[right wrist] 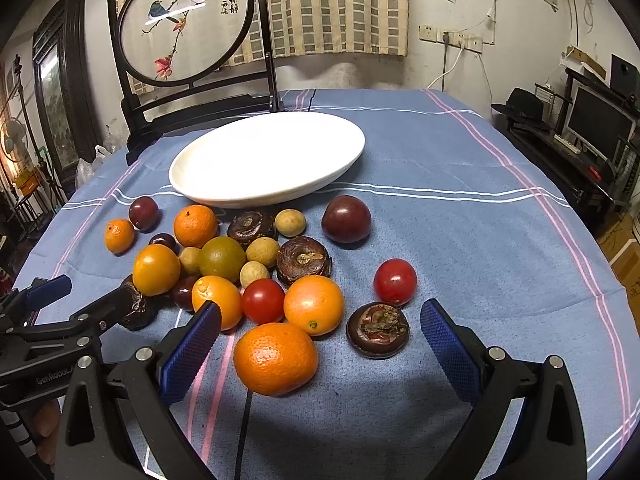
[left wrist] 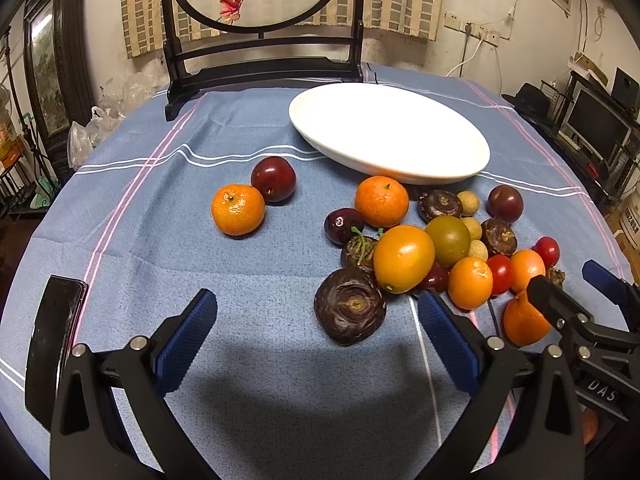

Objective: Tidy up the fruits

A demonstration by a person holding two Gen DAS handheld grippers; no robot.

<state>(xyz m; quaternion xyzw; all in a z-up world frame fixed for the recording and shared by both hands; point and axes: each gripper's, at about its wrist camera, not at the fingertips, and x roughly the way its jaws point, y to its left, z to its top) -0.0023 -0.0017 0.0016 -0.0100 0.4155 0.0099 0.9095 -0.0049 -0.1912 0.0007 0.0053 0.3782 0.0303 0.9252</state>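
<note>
The left gripper (left wrist: 316,320) is spread wide and holds nothing; a dark water chestnut (left wrist: 350,306) lies between its fingers. The right gripper (right wrist: 320,330) is equally wide and empty, with a mandarin (right wrist: 276,358) between its fingers. Beyond them the fruit pile (right wrist: 224,258) crowds the blue tablecloth (right wrist: 460,240), just near of the empty white plate (right wrist: 192,184). Far left stands an embroidered screen (right wrist: 184,20).

A blue striped tablecloth (right wrist: 460,240) covers the table. At its far edge stands a dark-framed embroidered screen (right wrist: 186,24). Left of the screen: a framed mirror (right wrist: 56,80). Far right of it: a monitor (right wrist: 596,124).
</note>
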